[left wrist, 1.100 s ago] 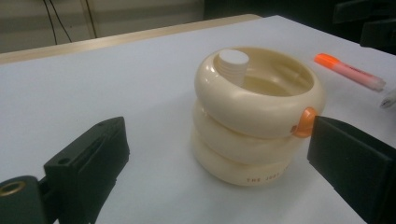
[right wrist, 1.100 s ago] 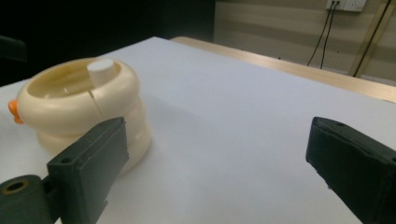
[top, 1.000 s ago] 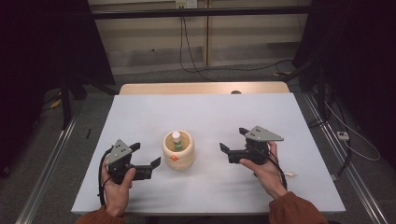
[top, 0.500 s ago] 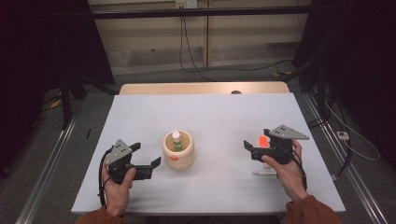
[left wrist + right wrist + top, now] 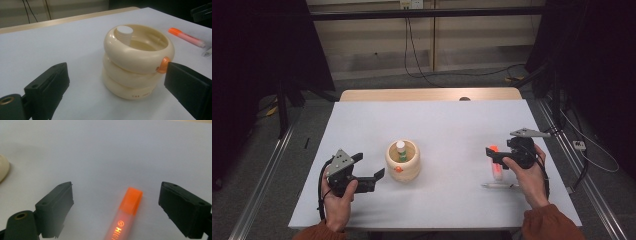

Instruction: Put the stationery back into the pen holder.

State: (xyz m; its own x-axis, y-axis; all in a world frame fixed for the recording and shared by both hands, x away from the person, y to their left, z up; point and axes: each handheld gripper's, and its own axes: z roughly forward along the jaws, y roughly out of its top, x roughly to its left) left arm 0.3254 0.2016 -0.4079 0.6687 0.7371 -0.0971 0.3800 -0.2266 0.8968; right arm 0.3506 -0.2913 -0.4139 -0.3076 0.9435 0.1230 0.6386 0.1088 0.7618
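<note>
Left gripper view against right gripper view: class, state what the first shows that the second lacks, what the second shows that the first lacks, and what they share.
The left gripper view alone shows the whole cream ringed holder, the white-capped stick standing inside it, its orange knob and a pen tip. The right gripper view alone shows the lettering on the orange highlighter, which lies between the right gripper's open jaws without touching them. Both show the highlighter, the holder (merely an edge in the second), the white table, and a pair of black jaws standing open.

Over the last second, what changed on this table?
The right gripper swung away from the holder to the table's right side, over the orange highlighter, its jaws closing slightly but clear of it. The left gripper and holder stayed put.
</note>
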